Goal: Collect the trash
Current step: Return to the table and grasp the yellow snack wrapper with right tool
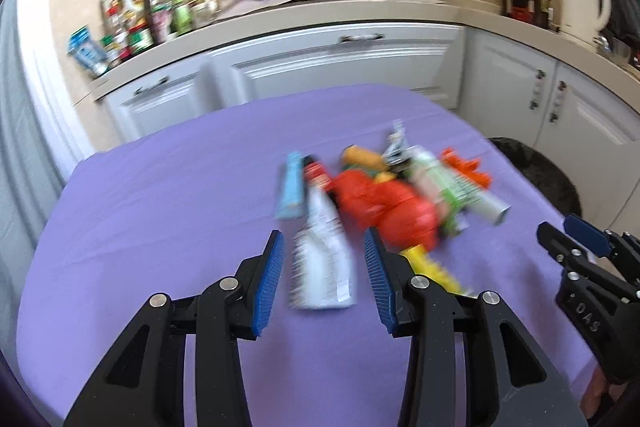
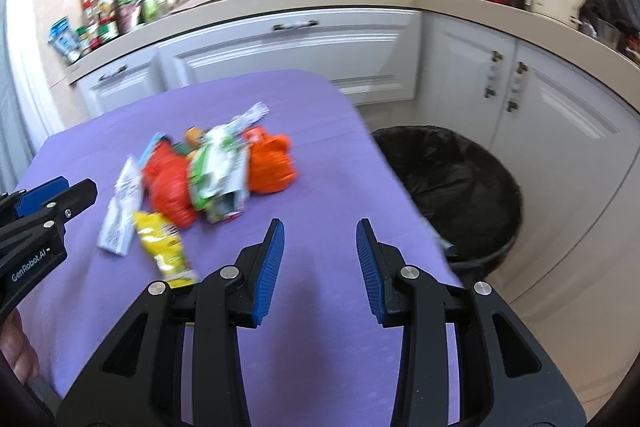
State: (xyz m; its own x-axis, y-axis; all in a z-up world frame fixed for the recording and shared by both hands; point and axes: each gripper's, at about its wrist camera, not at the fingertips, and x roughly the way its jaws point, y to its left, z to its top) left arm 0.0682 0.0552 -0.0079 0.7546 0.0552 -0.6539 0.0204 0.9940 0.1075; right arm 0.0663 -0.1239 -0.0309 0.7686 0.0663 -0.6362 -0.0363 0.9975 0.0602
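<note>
Approach step: left gripper (image 1: 324,279) and right gripper (image 2: 320,263) both gaping, empty; trash pile (image 2: 200,179) mid-table, bin (image 2: 460,187) at 3 o'clock; next, close on white wrapper (image 1: 322,259)

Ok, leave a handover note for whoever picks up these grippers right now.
Left gripper: open, empty, lined up over the white wrapper.
Right gripper: open, empty, over bare purple cloth.
Trash pile lies mid-table; the yellow packet lies nearest.
Black-lined bin stands on the floor past the table's right edge.
Done: nothing gripped yet.
Left: move every wrapper to the bin.
</note>
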